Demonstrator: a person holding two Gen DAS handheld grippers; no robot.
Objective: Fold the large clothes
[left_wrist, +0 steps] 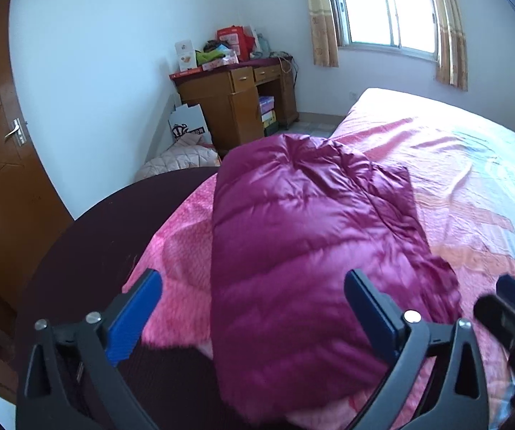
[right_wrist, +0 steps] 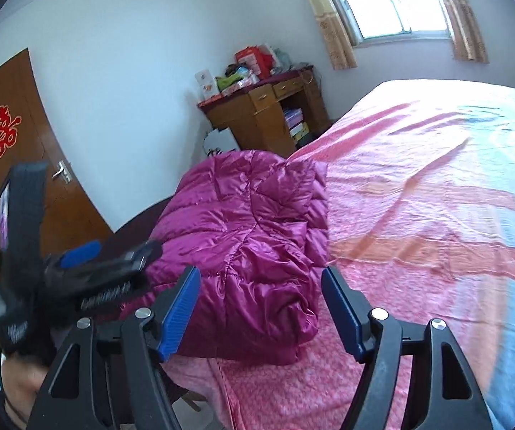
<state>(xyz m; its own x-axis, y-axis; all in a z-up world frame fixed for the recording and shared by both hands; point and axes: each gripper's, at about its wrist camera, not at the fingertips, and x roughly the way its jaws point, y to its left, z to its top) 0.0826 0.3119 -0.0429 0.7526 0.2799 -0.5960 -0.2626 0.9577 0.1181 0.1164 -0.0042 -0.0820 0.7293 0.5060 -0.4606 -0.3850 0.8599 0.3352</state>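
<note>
1. Magenta puffer jacket [left_wrist: 304, 236] lies bunched and folded at the bed [left_wrist: 472, 186] corner, near the edge
2. Left claw [left_wrist: 254, 319] wide open, holds nothing, jacket between its fingers
3. Right claw [right_wrist: 261, 311] wide open, empty, over the near jacket hem
4. Risk: slick puffy fabric may spring open or slide off the bed edge
5. Long axis runs away from the claws toward the desk [left_wrist: 236, 96]

Folded magenta jacket [right_wrist: 246, 247] lies on pink bedspread [right_wrist: 419, 215].
</note>
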